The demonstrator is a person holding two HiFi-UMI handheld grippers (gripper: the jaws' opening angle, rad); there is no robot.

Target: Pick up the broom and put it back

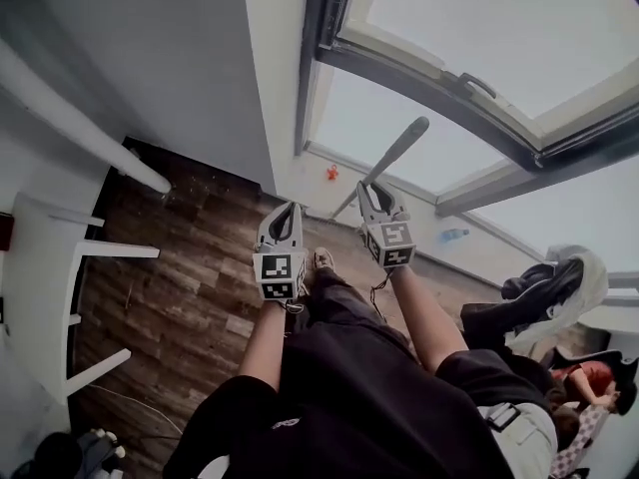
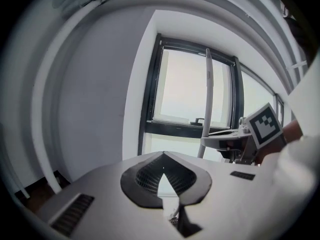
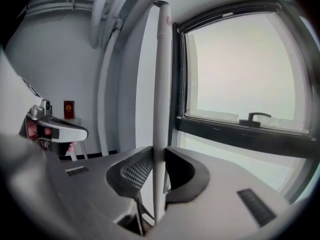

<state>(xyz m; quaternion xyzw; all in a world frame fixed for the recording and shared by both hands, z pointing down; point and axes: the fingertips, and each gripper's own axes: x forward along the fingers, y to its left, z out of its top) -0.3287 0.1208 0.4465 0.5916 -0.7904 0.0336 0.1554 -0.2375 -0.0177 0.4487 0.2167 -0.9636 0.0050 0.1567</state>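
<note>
Right gripper (image 3: 159, 179): jaws clamped on the white broom handle (image 3: 161, 84). The handle stands upright, beside a dark-framed window (image 3: 235, 64). Left gripper (image 3: 75, 130) far left, apart. Small red item (image 3: 69, 109) behind it.

Your dark-framed window (image 1: 469, 48) fills the view from twelve to three o'clock, bright with pale daylight. A plain white wall (image 1: 170, 58) stands at eleven, with a white pipe (image 1: 75, 123) crossing it. Dark wood-plank floor (image 1: 190, 277) lies at eight, and white furniture (image 1: 40, 257) at nine.

Head view looks steeply down; both gripper views share the window (image 2: 185, 89).
</note>
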